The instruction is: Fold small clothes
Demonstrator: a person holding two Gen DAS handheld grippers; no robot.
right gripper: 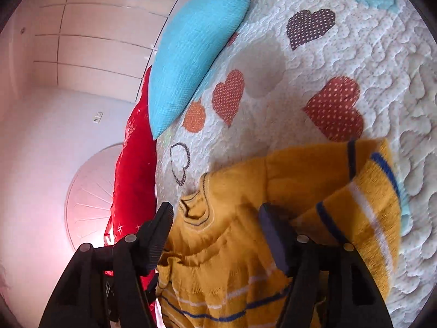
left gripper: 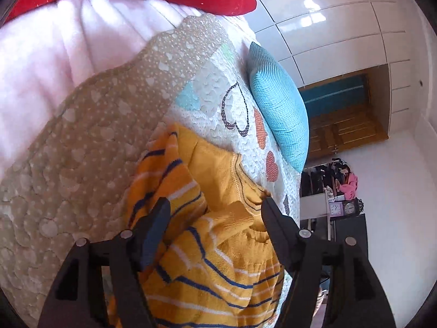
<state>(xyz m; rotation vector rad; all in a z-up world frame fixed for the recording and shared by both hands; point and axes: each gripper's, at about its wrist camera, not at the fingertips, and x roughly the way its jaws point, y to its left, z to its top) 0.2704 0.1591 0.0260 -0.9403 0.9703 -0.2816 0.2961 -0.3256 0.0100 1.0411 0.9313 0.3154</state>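
Quilted bedcover (left gripper: 82, 164), beige with pale hearts and turning white with coloured heart patches beyond, spreads ahead of and beneath both grippers. Ahead of the left gripper (left gripper: 215, 205) and to its right lies a turquoise cushion (left gripper: 278, 114); in the right wrist view the same cushion (right gripper: 191, 54) sits ahead and left of the right gripper (right gripper: 215, 213), with a red pillow (right gripper: 133, 169) farther left at the bed's edge. Mustard-yellow, the small sweater (left gripper: 207, 235) with navy and white stripes lies crumpled on the cover directly under and between the left gripper's fingers, its long axis running away from the camera, the ribbed neckline (left gripper: 245, 188) at the far end close to the right-hand fingertip. In the right wrist view the sweater (right gripper: 245, 235) fills the space between the fingers, its collar (right gripper: 196, 205) just beside the left-hand fingertip and a striped sleeve (right gripper: 368, 191) bunched off to the right. Both grippers stand wide apart, gripping nothing.
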